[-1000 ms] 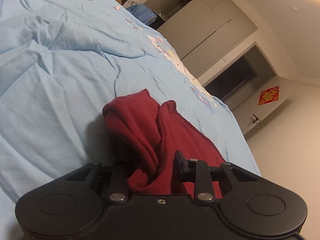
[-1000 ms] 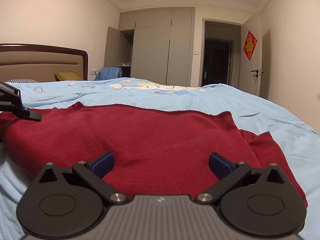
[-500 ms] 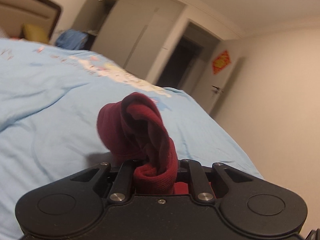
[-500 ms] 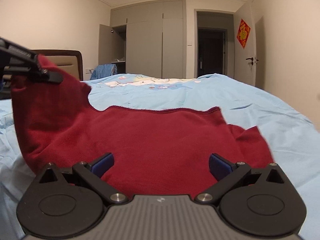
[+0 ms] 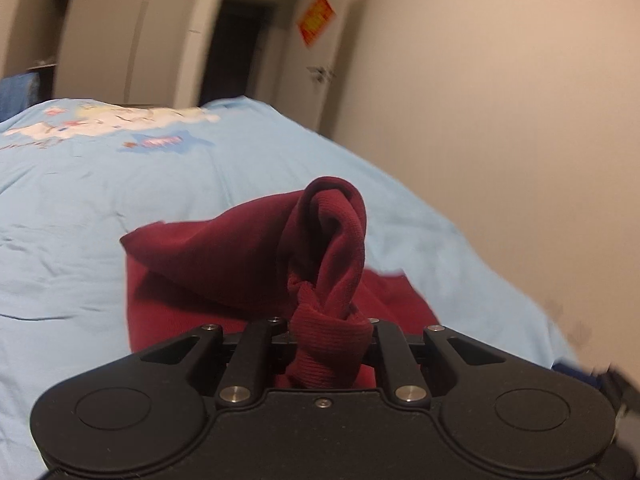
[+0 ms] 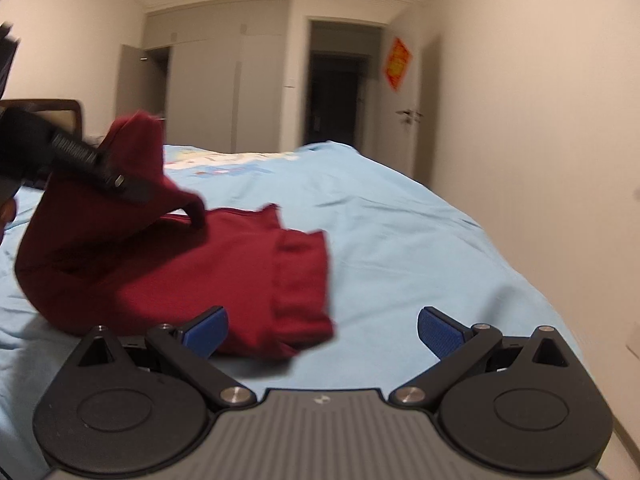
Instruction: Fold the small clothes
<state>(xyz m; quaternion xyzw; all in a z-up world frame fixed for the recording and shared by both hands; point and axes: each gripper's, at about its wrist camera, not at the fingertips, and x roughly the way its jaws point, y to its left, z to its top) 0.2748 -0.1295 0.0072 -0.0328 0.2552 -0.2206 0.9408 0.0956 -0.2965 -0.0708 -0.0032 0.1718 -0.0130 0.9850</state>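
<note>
Red garment [image 5: 328,336] bunched between seemingly closed left fingers [image 5: 256,344]

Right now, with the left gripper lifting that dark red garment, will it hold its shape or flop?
Likely floppy: the red garment sags from the left gripper, bunched between its jaws. It probably drapes and folds over itself, as on the blue bedcover. The knit looks grippy, so slipping seems unlikely.

Dark red garment [image 6: 208,264], one end lifted, bunched.
</note>
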